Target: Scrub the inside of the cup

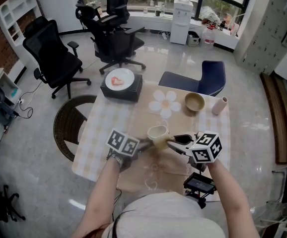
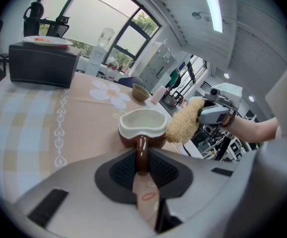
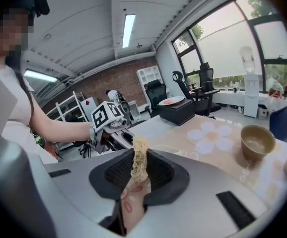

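My left gripper (image 2: 142, 166) is pinching the brown handle (image 2: 142, 151) of the cream-lined cup (image 2: 143, 124), which stands upright near the front middle of the desk (image 1: 108, 125). I cannot tell whether its base rests on the desk or hangs just above it. My right gripper (image 3: 139, 171) is clamped on a tan loofah scrubber (image 3: 140, 155), whose tip is just beside the cup's rim on the outside, not yet in the bowl. To scrub well, I judge I should lift the scrubber over the rim, lower it into the cup and sweep it round the wall and bottom with light pressure. The left grip should brace the handle firmly so the cup neither twists nor tips, since pushing sideways too hard could lever the handle out of the pads
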